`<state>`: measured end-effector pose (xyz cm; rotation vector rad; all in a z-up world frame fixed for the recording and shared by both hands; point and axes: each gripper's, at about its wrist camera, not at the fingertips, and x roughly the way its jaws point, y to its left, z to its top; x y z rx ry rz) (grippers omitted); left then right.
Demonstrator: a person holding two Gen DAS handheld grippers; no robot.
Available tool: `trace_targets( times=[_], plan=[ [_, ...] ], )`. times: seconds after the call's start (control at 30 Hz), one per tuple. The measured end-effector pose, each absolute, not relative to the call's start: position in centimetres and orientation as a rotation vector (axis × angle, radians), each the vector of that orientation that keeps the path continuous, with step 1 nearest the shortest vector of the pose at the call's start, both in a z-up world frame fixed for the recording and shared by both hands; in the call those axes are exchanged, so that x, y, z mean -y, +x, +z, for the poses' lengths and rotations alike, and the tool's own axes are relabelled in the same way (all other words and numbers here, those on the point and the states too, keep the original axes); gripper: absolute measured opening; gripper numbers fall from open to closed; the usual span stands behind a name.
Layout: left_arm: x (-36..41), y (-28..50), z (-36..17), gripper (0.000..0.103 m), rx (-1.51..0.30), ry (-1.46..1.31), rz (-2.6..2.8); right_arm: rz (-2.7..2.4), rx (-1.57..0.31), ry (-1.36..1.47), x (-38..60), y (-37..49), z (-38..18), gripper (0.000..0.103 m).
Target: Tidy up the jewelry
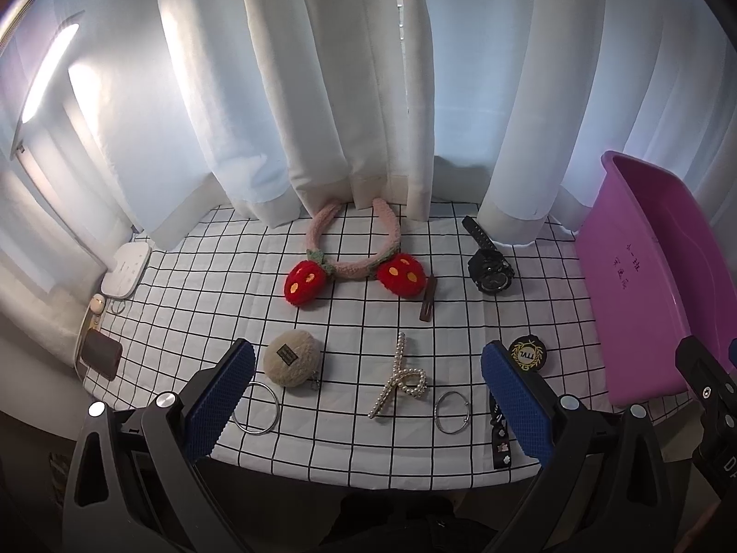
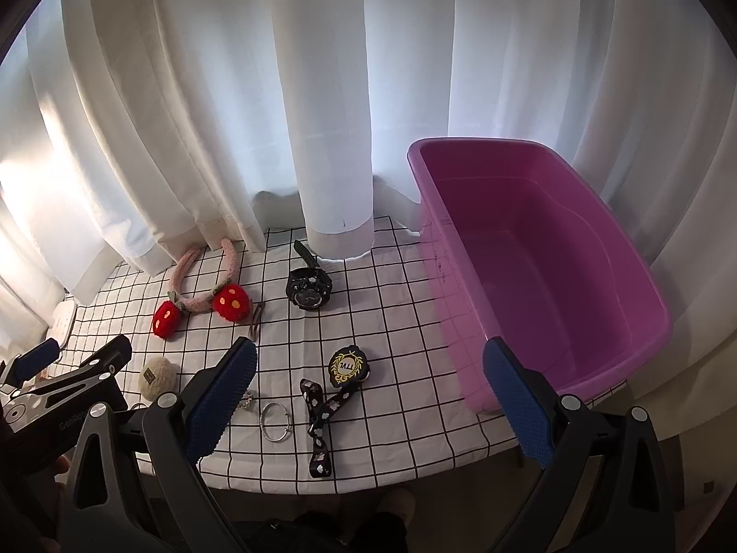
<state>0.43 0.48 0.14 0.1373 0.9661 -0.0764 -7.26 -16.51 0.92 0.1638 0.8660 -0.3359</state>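
Both grippers spread wide, empty. Pearl clip (image 1: 400, 380) lies just ahead betw left gripper (image 1: 368, 396) fingers; right gripper (image 2: 368, 396) near purple bin (image 2: 640, 272). Drop straight down, pinch clip's middle w/o snagging cloth (image 1: 193, 285).

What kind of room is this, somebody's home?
Probably a home, at a table by a window: white curtains hang behind a grid-patterned tablecloth strewn with a strawberry headband, a watch and a purple tub.
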Motion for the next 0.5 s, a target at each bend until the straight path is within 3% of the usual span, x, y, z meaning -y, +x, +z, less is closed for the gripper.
trace_targets(
  times=[0.5],
  plan=[
    [-1.5,0.3,-0.3,0.097,-0.991,0.085,-0.081,-0.298,-0.893,0.180,16.3,-7.4,0.2,0.094]
  ],
)
